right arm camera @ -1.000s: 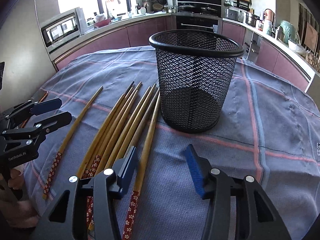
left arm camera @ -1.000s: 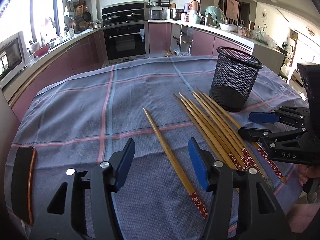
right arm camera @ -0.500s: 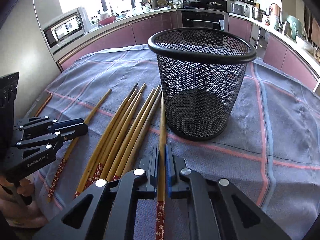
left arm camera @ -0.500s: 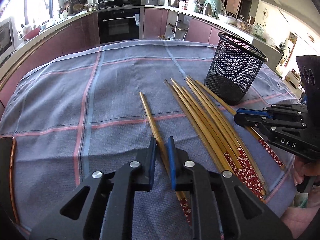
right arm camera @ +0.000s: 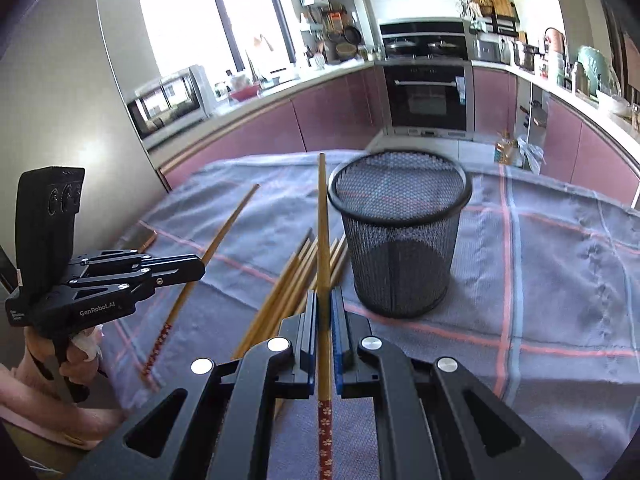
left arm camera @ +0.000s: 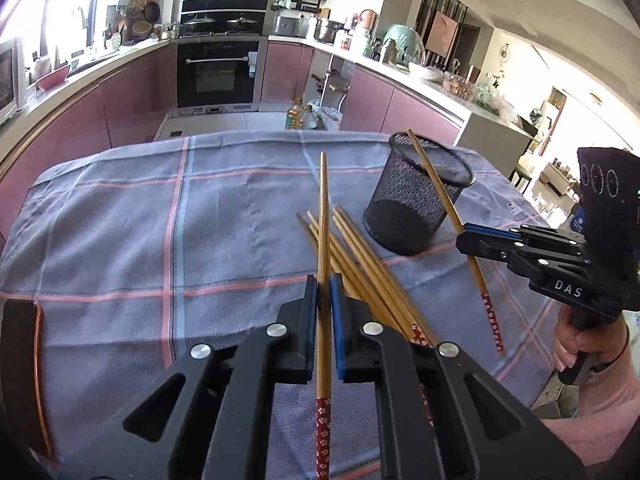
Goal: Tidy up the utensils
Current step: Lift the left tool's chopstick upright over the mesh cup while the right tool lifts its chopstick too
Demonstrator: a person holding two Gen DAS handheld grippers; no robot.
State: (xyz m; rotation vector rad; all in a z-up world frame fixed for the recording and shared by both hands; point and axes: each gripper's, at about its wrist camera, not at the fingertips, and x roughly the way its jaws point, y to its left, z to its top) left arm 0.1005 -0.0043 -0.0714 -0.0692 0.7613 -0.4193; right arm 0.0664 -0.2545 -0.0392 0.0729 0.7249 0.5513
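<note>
the left tool (left arm camera: 324,300) is clenched on one bamboo chopstick (left arm camera: 323,216), its blue pads (left arm camera: 336,312) pressing the shaft on both sides; the chopstick runs straight out along the tool, the red flowered end behind the pads and the thin tip raised clear of the cloth. the right tool (right arm camera: 325,312) is clamped the same way on a second chopstick (right arm camera: 322,224), whose tip points up just left of the basket's rim. seen from the left wrist, the right tool holds its chopstick slanted, the tip crossing in front of the black mesh basket (left arm camera: 416,196) and the red end hanging below. a hand (left arm camera: 588,336) grips that tool's handle. a bundle of remaining chopsticks (left arm camera: 360,252) lies fanned on the blue plaid cloth (left arm camera: 120,220) covering the surface, between the two tools and just beside the basket's base. the basket stands upright toward the far right side of the surface. a dark object with a copper-coloured rim (left arm camera: 24,360) lies at the near left edge.
</note>
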